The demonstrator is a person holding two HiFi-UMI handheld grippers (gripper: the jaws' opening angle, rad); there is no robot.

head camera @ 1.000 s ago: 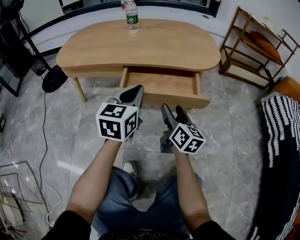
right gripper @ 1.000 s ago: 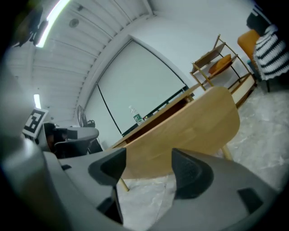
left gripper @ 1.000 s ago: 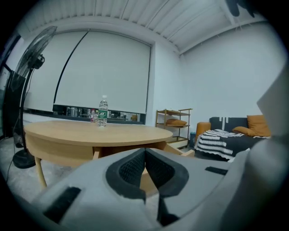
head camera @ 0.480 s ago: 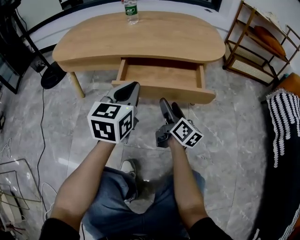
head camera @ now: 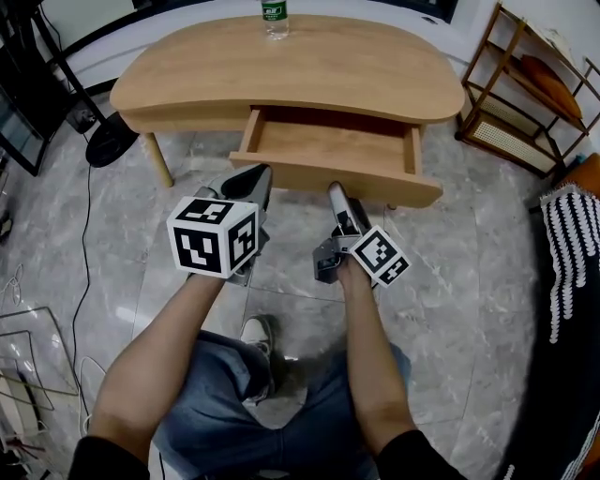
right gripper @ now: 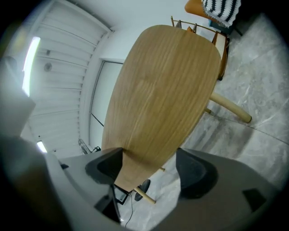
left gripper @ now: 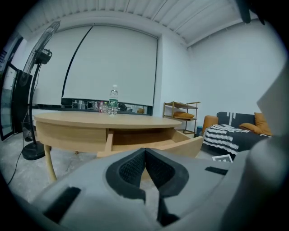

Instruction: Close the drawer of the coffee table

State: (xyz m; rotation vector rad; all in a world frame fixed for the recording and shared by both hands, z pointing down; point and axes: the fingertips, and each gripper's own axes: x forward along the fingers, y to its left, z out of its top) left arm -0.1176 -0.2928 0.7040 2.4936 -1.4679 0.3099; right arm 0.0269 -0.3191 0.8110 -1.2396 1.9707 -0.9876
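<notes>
The wooden coffee table [head camera: 291, 66] has its drawer [head camera: 333, 145] pulled out toward me, and the drawer looks empty. Its front panel [head camera: 356, 180] faces both grippers. My left gripper [head camera: 251, 180] is shut with nothing in it, its pads meeting [left gripper: 145, 162]; it hovers just short of the panel's left end [left gripper: 189, 146]. My right gripper [head camera: 339, 197] is rolled onto its side just before the panel's middle. Its jaws [right gripper: 149, 169] are opening wide, nothing is between them, and the panel [right gripper: 167, 90] fills the view ahead.
A water bottle [head camera: 274, 14] stands at the table's far edge. A fan base [head camera: 111, 148] sits left of the table and a wooden shelf [head camera: 525, 84] to its right. A striped blanket [head camera: 572, 253] hangs at the right. My knees and a shoe [head camera: 253, 333] are below the grippers.
Both grippers have sunk lower and come nearer the drawer front. The right gripper has rolled onto its side and spread its jaws wider. The left stays shut.
</notes>
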